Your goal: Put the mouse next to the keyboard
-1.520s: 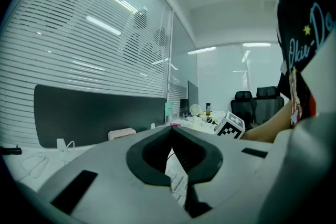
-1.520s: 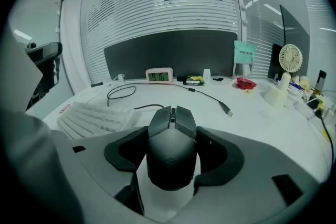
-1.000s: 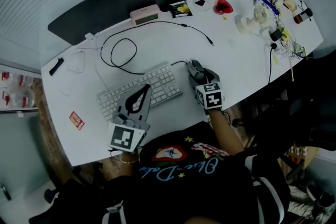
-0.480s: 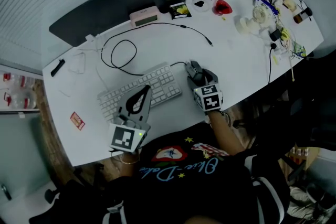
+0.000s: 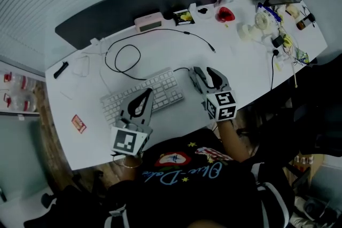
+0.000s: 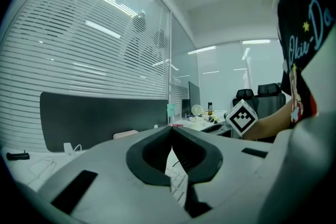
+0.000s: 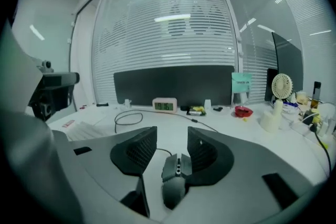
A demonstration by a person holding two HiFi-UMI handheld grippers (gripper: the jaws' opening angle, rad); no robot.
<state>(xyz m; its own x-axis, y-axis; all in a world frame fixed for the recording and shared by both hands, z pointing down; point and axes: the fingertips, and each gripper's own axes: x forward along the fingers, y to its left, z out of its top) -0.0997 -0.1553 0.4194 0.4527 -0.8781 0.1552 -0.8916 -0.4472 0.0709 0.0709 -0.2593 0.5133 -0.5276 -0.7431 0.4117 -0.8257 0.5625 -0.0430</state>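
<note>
A dark wired mouse (image 7: 176,178) lies on the white desk just right of the white keyboard (image 5: 163,88). My right gripper (image 5: 207,73) is lowered over it with a jaw on either side. The jaws are closing. The mouse rests against the right pad (image 7: 206,155), and a gap shows at the left pad (image 7: 137,152). My left gripper (image 5: 144,94) hovers over the keyboard's middle, shut with nothing in it; its tips (image 6: 170,132) meet. Keyboard keys (image 6: 177,182) show below them.
A looped black cable (image 5: 124,54) lies behind the keyboard. A pink clock (image 5: 148,21), a red bowl (image 5: 225,13) and a small fan (image 5: 262,20) stand along the back. Clutter fills the far right end. A red card (image 5: 78,123) lies front left. The desk's front edge (image 5: 176,133) is near both grippers.
The right gripper has shifted so its jaws flank the mouse, and they have narrowed. The left gripper stays over the keyboard.
</note>
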